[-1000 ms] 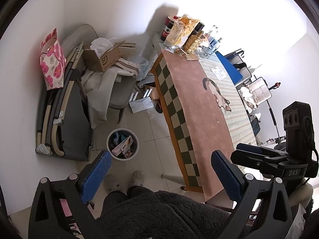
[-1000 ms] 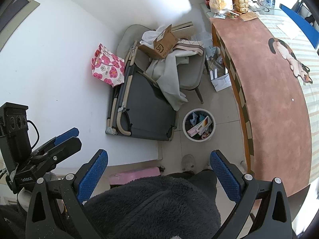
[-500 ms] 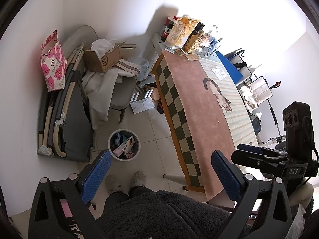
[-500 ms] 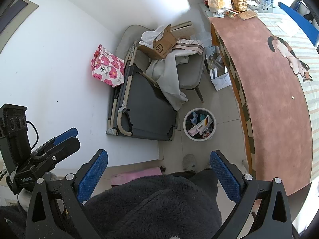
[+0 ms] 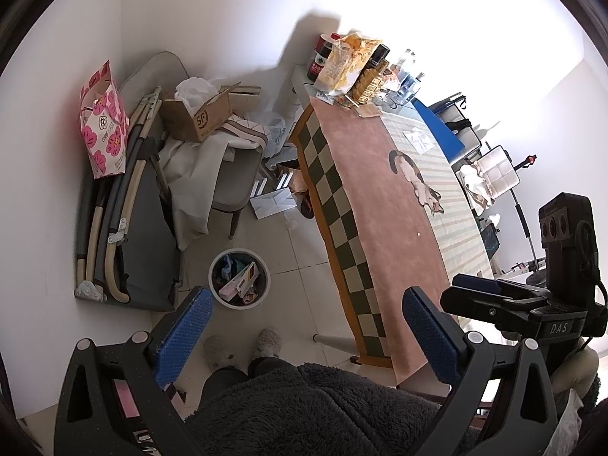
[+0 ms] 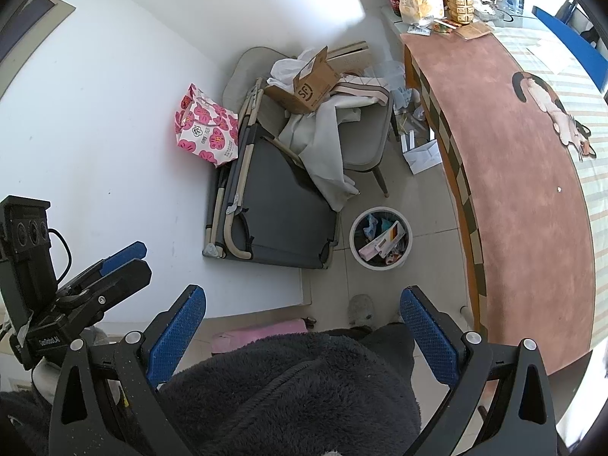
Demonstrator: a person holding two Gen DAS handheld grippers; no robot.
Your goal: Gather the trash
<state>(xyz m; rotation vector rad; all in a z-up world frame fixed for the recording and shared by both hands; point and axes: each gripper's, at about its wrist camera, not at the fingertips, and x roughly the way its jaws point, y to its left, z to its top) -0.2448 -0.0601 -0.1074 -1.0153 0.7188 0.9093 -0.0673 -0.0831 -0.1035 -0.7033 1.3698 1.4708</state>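
Left wrist view first: I have the left gripper (image 5: 304,323) up high over the room, its blue fingers (image 5: 184,336) spread wide apart with nothing between them. Below, on the tiled floor (image 5: 300,258), sits the white bin (image 5: 239,279), already holding wrappers and a flat box. It stands between the folded grey cot (image 5: 148,235) and the long desk (image 5: 383,205), which is covered by a pink cloth with a checked edge and a cat picture. One tiny white scrap (image 5: 418,234) lies on that cloth, well apart from the bin. Snack bags and bottles (image 5: 353,64) crowd the far end of the desk.

Over on the right wrist view, the right gripper (image 6: 302,326) is just as wide apart and empty, one finger (image 6: 427,336) showing its blue pad. The bin (image 6: 381,237) is ahead on the floor, near the cot's corner. A cardboard box (image 6: 309,85) rests on the cluttered chair, a flowered bag (image 6: 207,131) leans by the wall. My dark fleecy sleeve (image 6: 288,391) fills the bottom of the view.
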